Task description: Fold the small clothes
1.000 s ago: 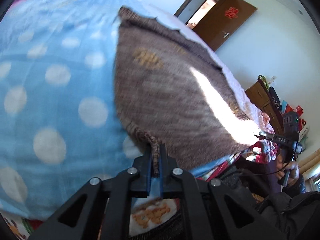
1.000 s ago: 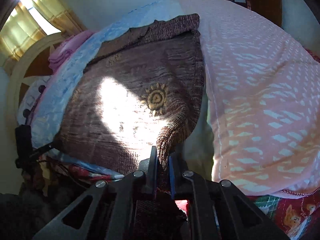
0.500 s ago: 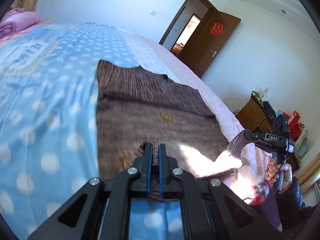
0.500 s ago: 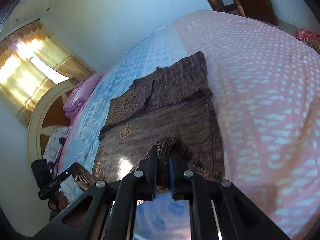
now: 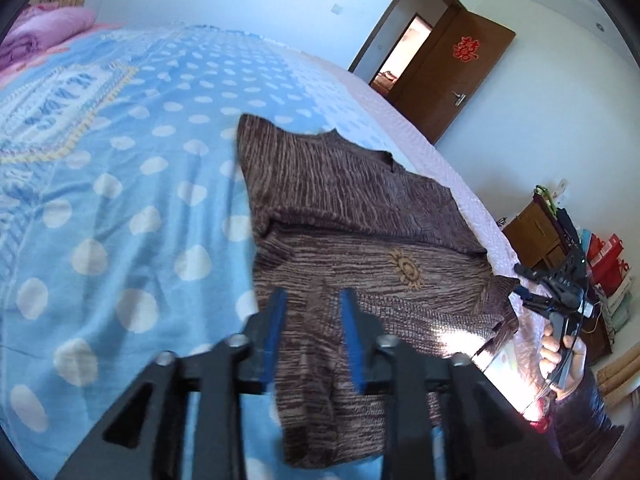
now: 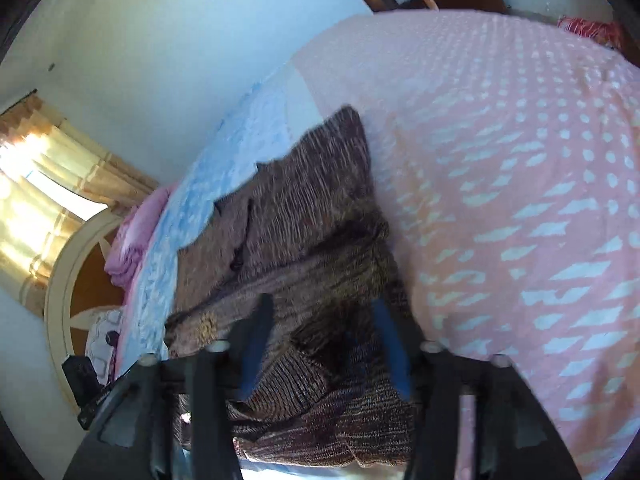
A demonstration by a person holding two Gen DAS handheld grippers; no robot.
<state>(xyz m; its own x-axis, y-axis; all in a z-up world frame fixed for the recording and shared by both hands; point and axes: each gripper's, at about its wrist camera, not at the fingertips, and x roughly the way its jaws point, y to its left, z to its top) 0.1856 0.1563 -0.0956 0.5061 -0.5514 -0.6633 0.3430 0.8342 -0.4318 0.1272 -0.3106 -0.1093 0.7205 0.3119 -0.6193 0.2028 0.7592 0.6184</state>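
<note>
A brown knit sweater (image 5: 360, 240) with a small sun motif lies on the bed, its lower half folded up over the upper half. My left gripper (image 5: 314, 312) hovers over its near left edge. The jaws are opening, and the knit lies loose under the blue pads (image 5: 276, 320). My right gripper (image 6: 324, 332) is over the sweater (image 6: 312, 232) at its right edge, jaws also opening, with a loose fold of knit between the fingers (image 6: 390, 344) and not pinched. The left wrist view shows the right gripper (image 5: 552, 292) held in a hand at the sweater's far corner.
The sheet (image 5: 120, 200) is blue with white dots on the left and pink (image 6: 520, 200) on the right. A pink quilt (image 5: 48, 32) lies at the bed's head. A brown door (image 5: 452, 76) stands open, and a cabinet with bags (image 5: 560, 232) is beside the bed. There is a curtained window (image 6: 36, 208).
Both grippers, shut on the sweater's hem, carried it up and over the body. Their jaws have now come apart and the hem lies dropped on the sweater.
</note>
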